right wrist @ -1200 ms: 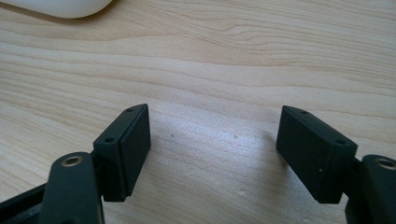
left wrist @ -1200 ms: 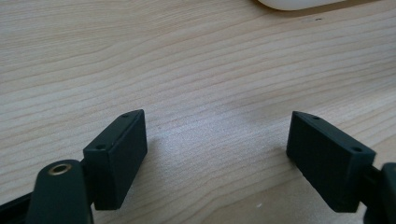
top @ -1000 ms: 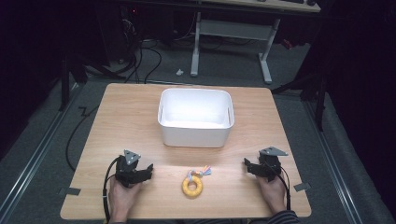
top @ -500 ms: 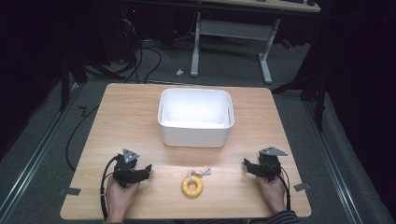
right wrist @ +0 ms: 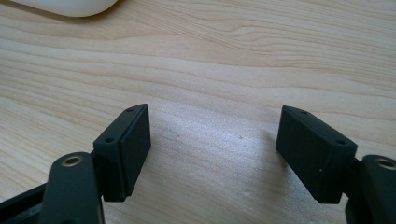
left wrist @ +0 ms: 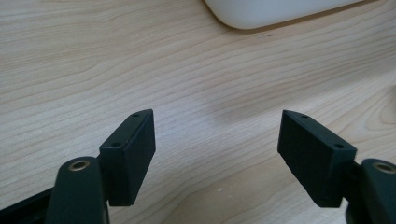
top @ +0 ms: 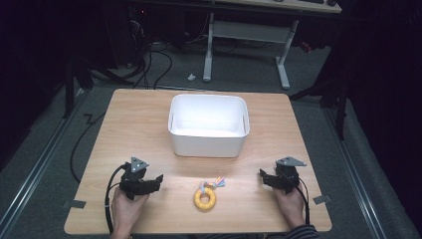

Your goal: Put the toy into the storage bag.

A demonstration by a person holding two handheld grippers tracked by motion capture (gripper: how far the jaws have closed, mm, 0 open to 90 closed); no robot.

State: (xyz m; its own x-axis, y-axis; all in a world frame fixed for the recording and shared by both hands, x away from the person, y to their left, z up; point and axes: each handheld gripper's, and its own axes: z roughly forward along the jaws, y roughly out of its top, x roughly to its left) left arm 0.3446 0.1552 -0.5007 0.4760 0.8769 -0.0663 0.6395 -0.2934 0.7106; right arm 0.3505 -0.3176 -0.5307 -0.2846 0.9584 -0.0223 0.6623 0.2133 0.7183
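Jaws on both grippers stand apart, gripping nothing, bare wood between the pads in each gripper view. Left gripper's jaws have just been closing a little from their widest and now hold wide.

Left to right in the high view:
- Left gripper (top: 155,180) sits near the table's (top: 129,124) front-left, in the person's left hand (top: 127,210), tips pointing right toward the ring. Cable loops off its left side. Its own view (left wrist: 217,140) looks across the wood at the bin's lower corner at the top edge.
- Ring (top: 205,199): yellow, donut-shaped, flat on the table at front centre, between the two grippers, apart from both. Short multicoloured rope (top: 213,184) attached at its upper right edge, lying toward the bin.
- Bin (top: 209,139): white, rectangular, upright, mid-table, behind the ring and apart from it. Inside looks empty.
- Right gripper (top: 262,177) near the front-right, in the right hand (top: 289,204), tips pointing left toward the ring. Its own view (right wrist: 212,135) shows wood grain between the pads and a bit of the bin at top left.

Ring is nearer the right gripper's line than touching anything; neither gripper contacts it.
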